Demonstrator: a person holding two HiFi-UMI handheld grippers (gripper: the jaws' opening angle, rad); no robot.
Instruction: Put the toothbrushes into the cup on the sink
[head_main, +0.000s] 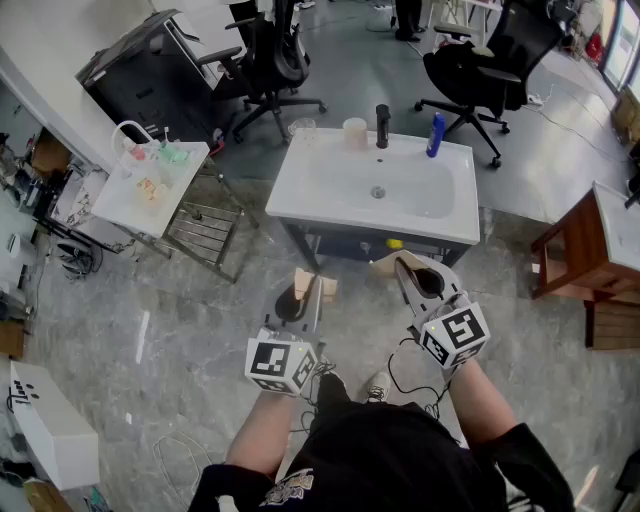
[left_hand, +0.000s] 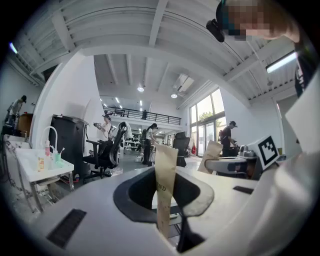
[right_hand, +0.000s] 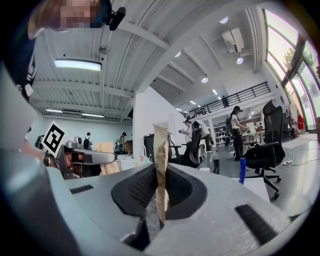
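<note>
I stand in front of a white sink (head_main: 330, 190), both grippers held level and short of its front edge. My left gripper (head_main: 308, 292) is shut on a flat brown paper packet (head_main: 314, 284) that stands upright between the jaws (left_hand: 165, 175). In the same way my right gripper (head_main: 402, 272) is shut on a second brown paper packet (head_main: 385, 265), seen edge-on in the right gripper view (right_hand: 160, 160). A pinkish cup (head_main: 354, 132) stands at the sink's back rim, left of the black tap (head_main: 382, 125). What is inside the packets is hidden.
A clear glass (head_main: 302, 128) and a blue bottle (head_main: 436, 134) also stand on the sink's back rim. A smaller white washstand (head_main: 130, 200) with small items is at the left, a wooden stool (head_main: 590, 250) at the right. Black office chairs (head_main: 270, 60) stand behind.
</note>
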